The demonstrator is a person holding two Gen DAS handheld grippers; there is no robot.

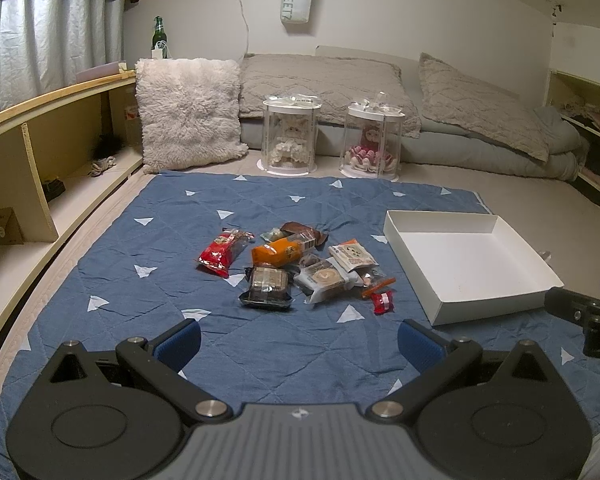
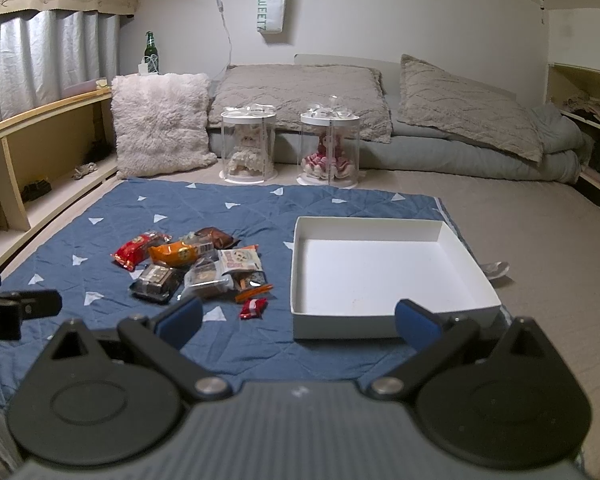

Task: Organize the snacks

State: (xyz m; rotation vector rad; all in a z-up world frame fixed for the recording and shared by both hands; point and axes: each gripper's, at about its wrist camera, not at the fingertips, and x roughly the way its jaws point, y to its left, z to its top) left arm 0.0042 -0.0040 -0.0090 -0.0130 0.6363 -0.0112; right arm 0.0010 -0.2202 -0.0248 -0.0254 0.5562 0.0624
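A pile of several wrapped snacks [image 1: 296,266] lies on the blue quilted mat [image 1: 140,248]: a red packet [image 1: 222,252], an orange packet [image 1: 278,252], a dark packet [image 1: 266,286] and a small red candy [image 1: 382,303]. An empty white box [image 1: 468,264] sits to the right of the pile. My left gripper [image 1: 300,346] is open and empty, held short of the pile. My right gripper [image 2: 298,322] is open and empty, just before the box's near wall [image 2: 340,326]. The pile [image 2: 196,270] and the box floor [image 2: 380,272] also show in the right wrist view.
Two clear cylinder cases with dolls [image 1: 290,136] [image 1: 372,142] stand behind the mat. A fluffy pillow [image 1: 188,112], grey cushions and folded bedding [image 1: 480,120] lie at the back. A wooden shelf [image 1: 40,152] runs along the left.
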